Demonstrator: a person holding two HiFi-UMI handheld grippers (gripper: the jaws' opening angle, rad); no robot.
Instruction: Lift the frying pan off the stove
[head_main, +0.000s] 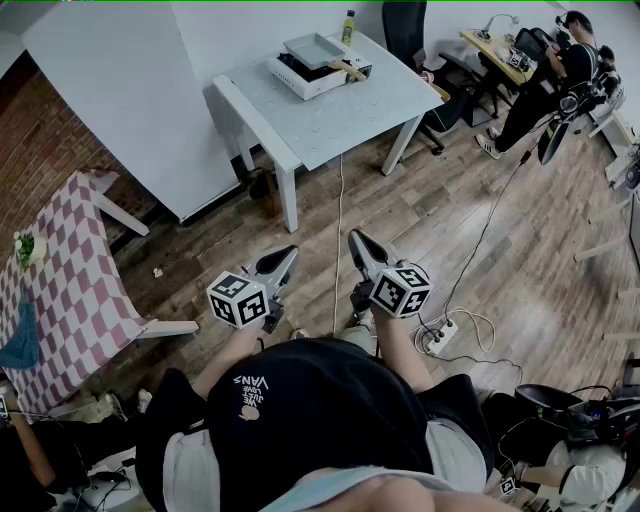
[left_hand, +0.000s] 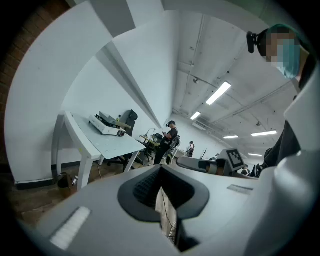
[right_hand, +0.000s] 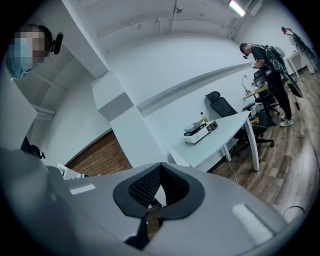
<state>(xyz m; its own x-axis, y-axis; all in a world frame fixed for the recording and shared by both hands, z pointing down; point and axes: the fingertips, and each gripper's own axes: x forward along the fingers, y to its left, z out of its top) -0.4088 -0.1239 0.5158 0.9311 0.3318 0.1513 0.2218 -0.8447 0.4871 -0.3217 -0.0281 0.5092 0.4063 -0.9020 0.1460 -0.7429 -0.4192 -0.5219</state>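
Grey square frying pan with a pale wooden handle (head_main: 314, 46) sits on a flat white stove (head_main: 300, 80) at the far end of a pale grey worktop with white legs (head_main: 340, 118). It is well ahead of both tools and untouched. The left hand-held gripper (head_main: 290, 251) and the right hand-held gripper (head_main: 355, 238) are held side by side over the brown wooden plank floor (head_main: 450, 230), pointing nearly level toward that worktop. Each gripper's own view shows its dark ribbed jaws pressed together with nothing between them. The stove shows only small and distant beyond the jaws, up to the left of the left gripper's and up to the right of the right gripper's. The step in hand looks like the approach, with no lift begun. The next move probably calls for walking up until the pan is just in front of a gripper. That gripper's jaws must then part wide enough to take the wooden handle, which juts to the pan's near right and so seems to favour the right hand-held gripper. Only after closing firmly can the pan be raised clear of the stove.
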